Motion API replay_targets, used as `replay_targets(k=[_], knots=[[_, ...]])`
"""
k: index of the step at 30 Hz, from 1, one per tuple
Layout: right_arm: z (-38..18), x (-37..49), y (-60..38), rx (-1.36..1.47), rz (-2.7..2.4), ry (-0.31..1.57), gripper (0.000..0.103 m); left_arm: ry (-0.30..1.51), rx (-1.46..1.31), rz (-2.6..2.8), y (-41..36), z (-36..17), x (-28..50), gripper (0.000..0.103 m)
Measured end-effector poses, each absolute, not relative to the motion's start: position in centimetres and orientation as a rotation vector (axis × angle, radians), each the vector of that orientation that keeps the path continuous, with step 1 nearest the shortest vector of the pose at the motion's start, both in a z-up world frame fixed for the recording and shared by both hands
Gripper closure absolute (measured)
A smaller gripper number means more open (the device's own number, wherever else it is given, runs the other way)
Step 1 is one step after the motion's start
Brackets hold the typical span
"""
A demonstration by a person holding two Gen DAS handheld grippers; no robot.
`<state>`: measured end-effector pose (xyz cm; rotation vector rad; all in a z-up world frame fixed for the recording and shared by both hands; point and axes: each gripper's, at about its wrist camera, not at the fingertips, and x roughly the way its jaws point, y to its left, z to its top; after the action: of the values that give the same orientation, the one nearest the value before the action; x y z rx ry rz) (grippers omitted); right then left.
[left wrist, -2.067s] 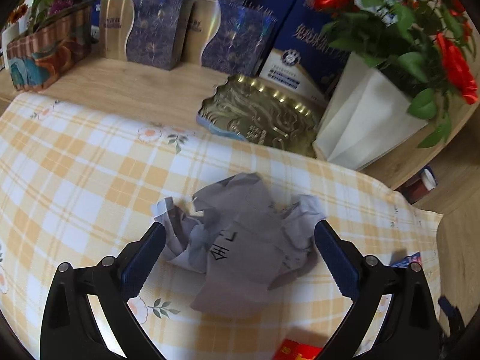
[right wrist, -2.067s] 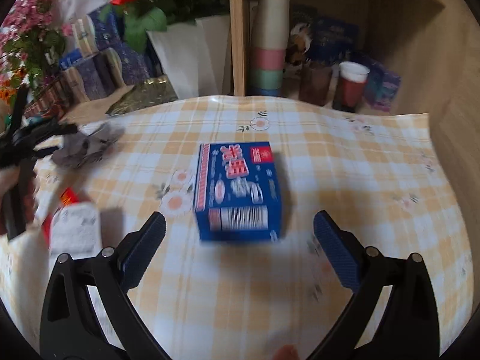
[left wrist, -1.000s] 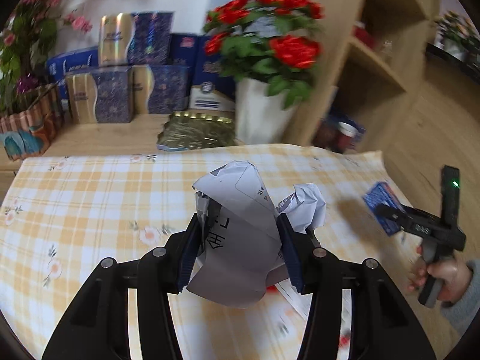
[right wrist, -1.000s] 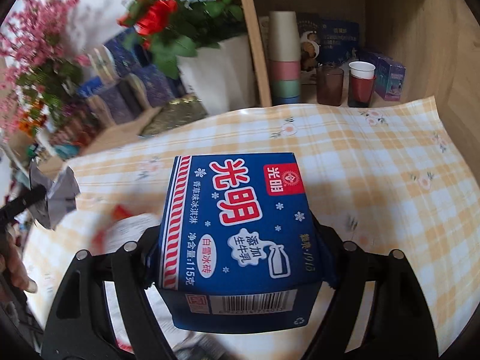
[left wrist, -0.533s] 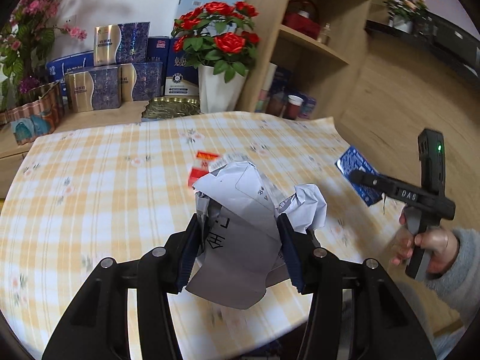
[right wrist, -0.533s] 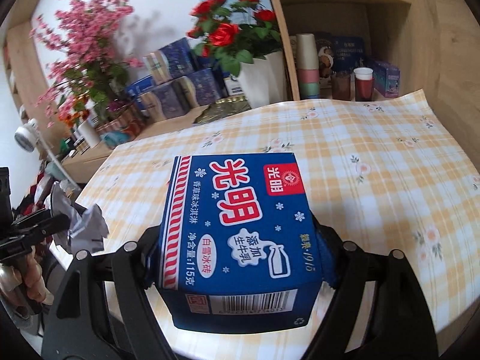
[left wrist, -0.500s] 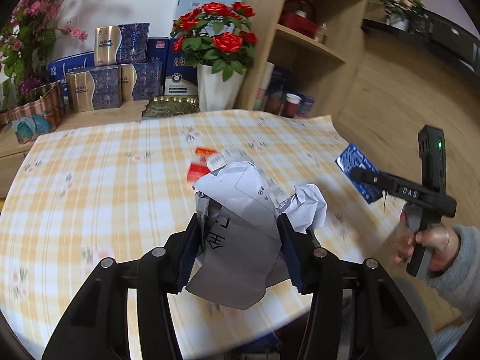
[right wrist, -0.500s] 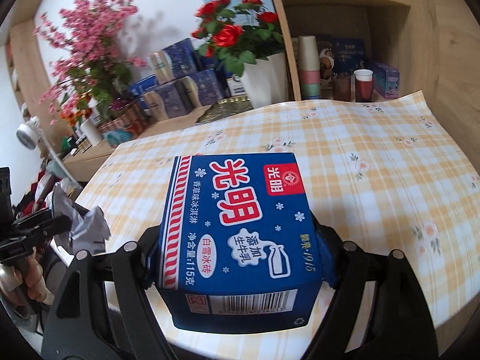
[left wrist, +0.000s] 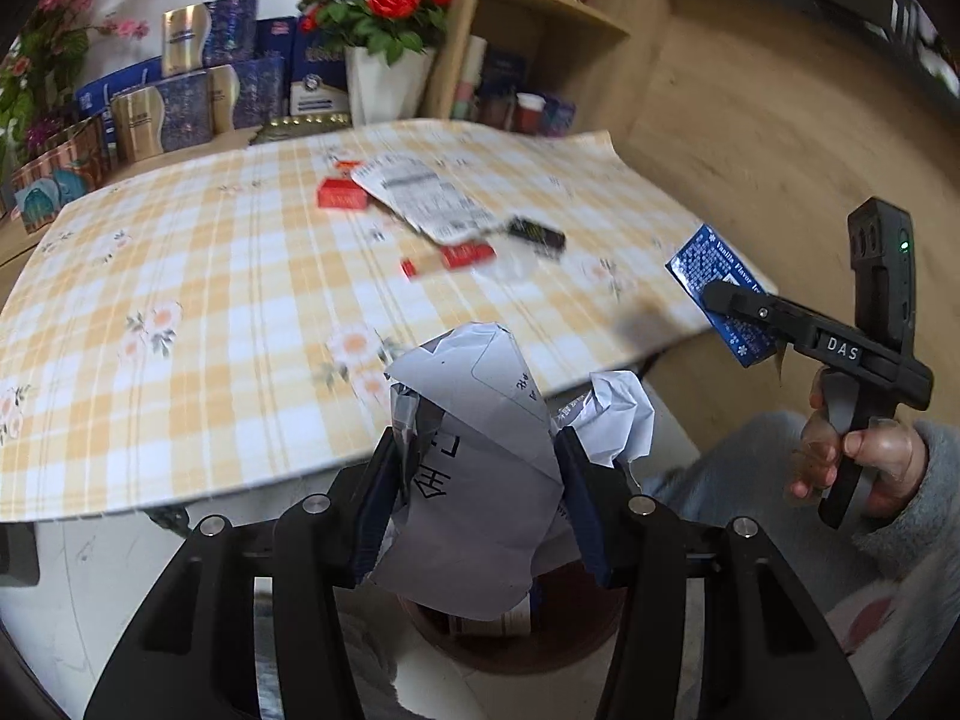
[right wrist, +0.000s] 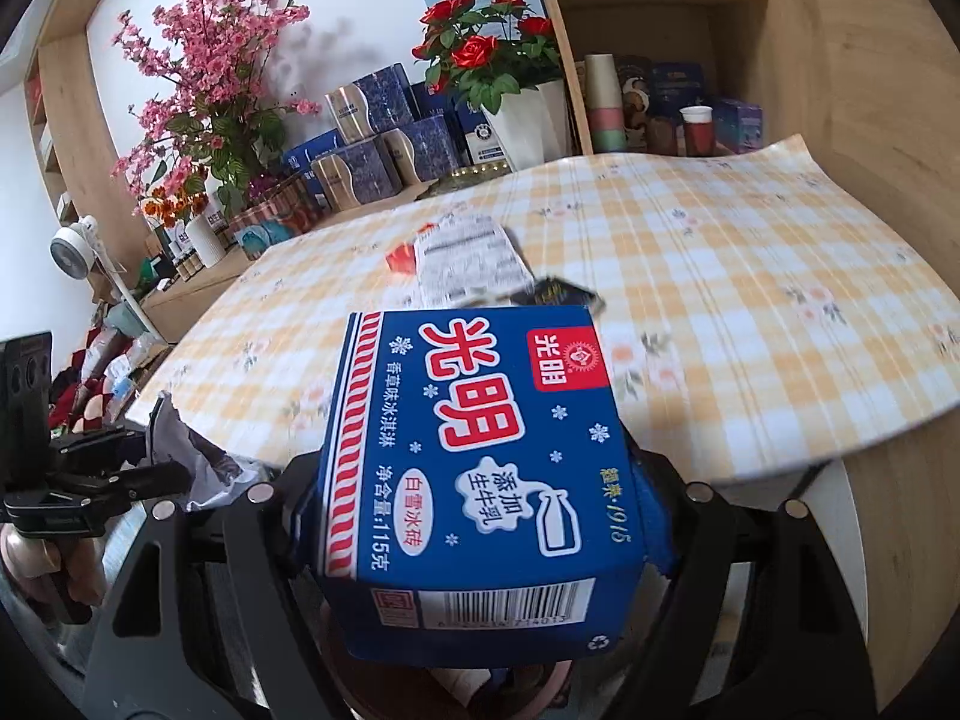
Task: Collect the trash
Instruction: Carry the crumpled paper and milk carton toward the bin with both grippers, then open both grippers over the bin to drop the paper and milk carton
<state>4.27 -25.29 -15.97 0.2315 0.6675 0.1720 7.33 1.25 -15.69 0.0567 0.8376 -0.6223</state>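
In my left wrist view, my left gripper [left wrist: 480, 498] is squeezed tight on a crumpled paper [left wrist: 480, 480]. The blue pads press on both sides of it. The paper is grey and white with some black writing, and a white scrunched bit sticks out past the right pad. I hold it in the air, off the near edge of the table [left wrist: 180, 300]. Right under it I see a round brown bin [left wrist: 528, 642] on the floor, with some stuff inside that I cannot make out.

The table has a yellow check cloth with little flowers. On it lie a white printed wrapper [left wrist: 426, 204], a red packet [left wrist: 342, 199] just beside it, another red packet [left wrist: 456, 256] and a small dark wrapper [left wrist: 537, 234].

On the right I see my right gripper [left wrist: 729, 300] from the side. It holds a blue box [left wrist: 720, 294] in the air, off the table edge. A hand [left wrist: 852, 456] in a grey sleeve grips its handle.

In my right wrist view, the right gripper [right wrist: 480, 516] is clamped on the blue box [right wrist: 480, 468], one pad on each side. The box has big white and red letters and a barcode at the near end. It fills the middle of the view and hangs off the table [right wrist: 750, 312] edge. Below it I can just see the brown bin [right wrist: 540, 696].

At the far left is my left gripper [right wrist: 174, 450] with the crumpled paper [right wrist: 198, 462] in it. Behind the table stand red roses [right wrist: 486, 54] in a white pot.
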Motion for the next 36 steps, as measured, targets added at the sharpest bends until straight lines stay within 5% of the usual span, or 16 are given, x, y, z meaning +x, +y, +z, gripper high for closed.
replay_targets(k=[21,36], knots=[[-20.2,1.8,-25.3,0.228,0.103,0.721,0.025,1.108,0.071,-0.612,-4.7,-26.8,7.9,0.049],[-20.9,2.5,-24.7,0.202,0.114,0.742,0.025,1.173,0.043,-0.639,-4.8,-27.8,8.2,0.046]])
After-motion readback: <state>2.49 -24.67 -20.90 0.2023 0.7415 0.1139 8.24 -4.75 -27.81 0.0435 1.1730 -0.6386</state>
